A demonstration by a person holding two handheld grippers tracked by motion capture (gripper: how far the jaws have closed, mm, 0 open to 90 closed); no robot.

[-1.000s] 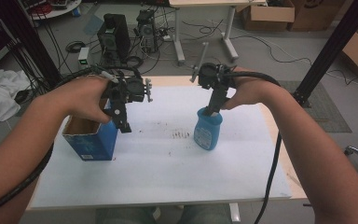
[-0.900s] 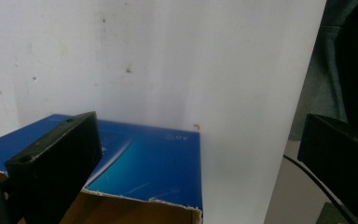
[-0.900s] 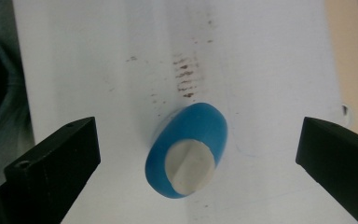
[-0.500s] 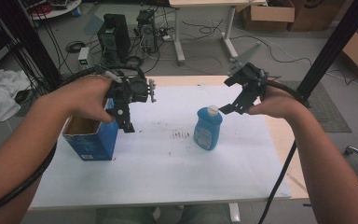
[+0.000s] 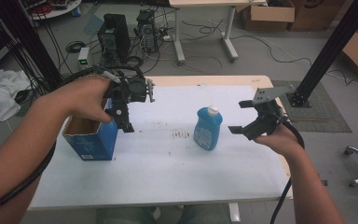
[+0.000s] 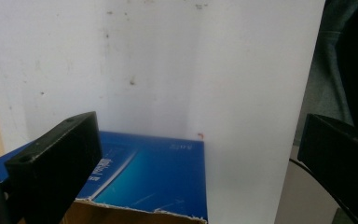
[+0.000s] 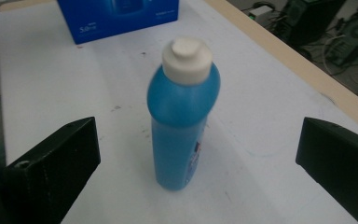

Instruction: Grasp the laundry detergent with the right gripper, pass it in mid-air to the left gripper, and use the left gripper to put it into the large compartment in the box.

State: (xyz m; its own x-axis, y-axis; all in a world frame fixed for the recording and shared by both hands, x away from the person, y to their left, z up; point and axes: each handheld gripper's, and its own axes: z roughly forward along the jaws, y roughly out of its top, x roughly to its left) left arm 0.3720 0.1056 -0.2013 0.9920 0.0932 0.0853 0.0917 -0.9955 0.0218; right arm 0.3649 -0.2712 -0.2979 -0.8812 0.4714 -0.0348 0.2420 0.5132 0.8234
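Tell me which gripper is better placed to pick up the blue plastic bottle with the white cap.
Right. The right gripper is open beside the upright blue plastic bottle with the white cap, which stands between its jaws in the right gripper view. The left gripper is over the open blue cardboard box, farther away.

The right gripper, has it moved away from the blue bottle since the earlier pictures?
Yes. The right gripper has gone right and off the blue bottle, which stands upright in the same place on the white table cover. Its fingers are open and empty.
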